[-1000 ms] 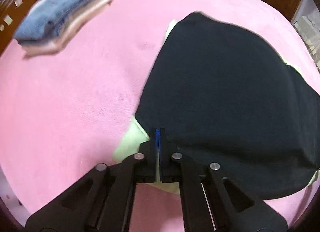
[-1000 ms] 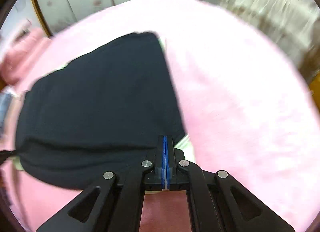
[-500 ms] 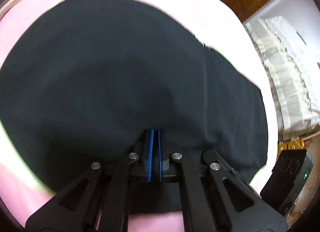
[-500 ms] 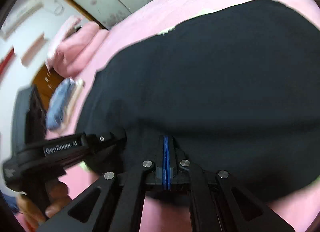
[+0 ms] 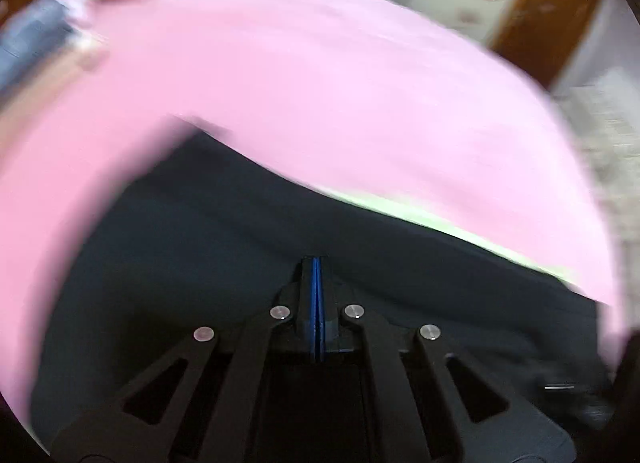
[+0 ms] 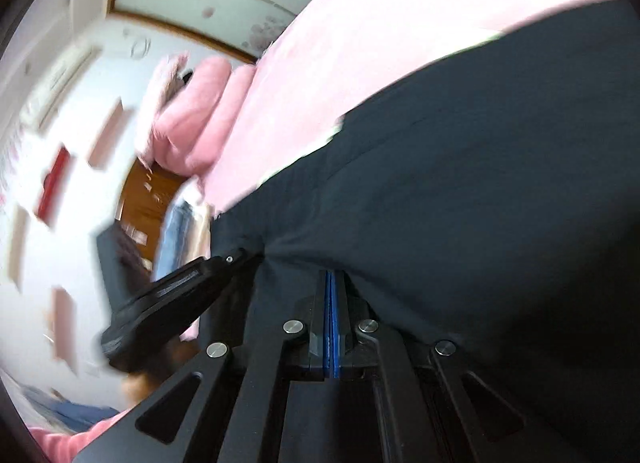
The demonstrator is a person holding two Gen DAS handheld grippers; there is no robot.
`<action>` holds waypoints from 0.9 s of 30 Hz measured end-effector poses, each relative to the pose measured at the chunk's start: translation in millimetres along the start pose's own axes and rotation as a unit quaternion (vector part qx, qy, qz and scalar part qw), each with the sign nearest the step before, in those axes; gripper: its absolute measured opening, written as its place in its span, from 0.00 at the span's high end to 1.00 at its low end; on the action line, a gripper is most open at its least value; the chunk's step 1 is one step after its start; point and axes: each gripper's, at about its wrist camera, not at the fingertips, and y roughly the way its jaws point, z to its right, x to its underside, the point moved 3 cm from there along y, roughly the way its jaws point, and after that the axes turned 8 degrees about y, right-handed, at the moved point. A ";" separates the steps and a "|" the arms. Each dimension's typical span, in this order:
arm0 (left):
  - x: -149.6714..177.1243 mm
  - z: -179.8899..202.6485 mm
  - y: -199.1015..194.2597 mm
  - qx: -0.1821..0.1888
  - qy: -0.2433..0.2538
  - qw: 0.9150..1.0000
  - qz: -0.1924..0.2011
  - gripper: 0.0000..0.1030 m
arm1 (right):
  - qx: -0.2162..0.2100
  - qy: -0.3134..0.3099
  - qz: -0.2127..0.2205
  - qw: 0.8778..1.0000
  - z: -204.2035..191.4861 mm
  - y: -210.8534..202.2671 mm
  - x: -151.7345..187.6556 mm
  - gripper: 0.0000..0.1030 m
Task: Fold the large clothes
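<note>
Pinching black fabric, the left gripper (image 5: 316,263) and right gripper (image 6: 331,275) are both clamped shut on the black garment (image 6: 480,183) – angled down over the pink bed (image 5: 320,83). Folded clothes (image 5: 36,39) sit blurred at ten o'clock – the left tool's body crosses the right view at nine.

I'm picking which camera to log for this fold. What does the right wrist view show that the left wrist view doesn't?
Only the right wrist view: the left gripper from outside, pinching the black garment, plus pillows and a white wall.
Only the left wrist view: a brown door and a green strip along the garment's far edge.
Both: the garment on the pink bed, each gripper shut on it, and the folded stack.
</note>
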 end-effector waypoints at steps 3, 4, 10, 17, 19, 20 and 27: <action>-13.8 -70.0 20.8 -0.027 -0.008 1.000 -0.007 0.99 | 0.145 -0.046 0.100 0.983 44.8 -74.4 -21.7 1.00; -17.9 -81.2 22.3 -0.017 0.003 1.000 -0.010 0.99 | 0.208 -0.024 0.142 0.967 70.9 -106.6 -35.3 1.00; -27.0 -81.3 -17.8 -0.026 0.054 0.998 0.016 0.99 | 0.385 0.061 0.271 0.880 109.1 -207.9 -65.2 1.00; 0.8 66.3 -9.0 0.197 0.126 0.969 -0.079 0.99 | 0.025 -0.034 0.065 0.997 -2.2 -57.0 -64.4 0.99; 2.9 79.7 -4.2 0.153 0.151 0.976 -0.043 0.99 | 0.048 -0.044 0.031 0.997 -8.7 -9.0 -69.2 0.98; -0.5 81.4 -1.0 0.146 0.147 0.978 -0.039 0.99 | 0.075 -0.051 0.030 0.995 -5.4 8.0 -74.9 0.98; -23.5 15.3 15.8 0.043 0.129 0.991 0.005 0.99 | 0.204 -0.092 0.112 0.968 85.4 -66.7 -121.9 1.00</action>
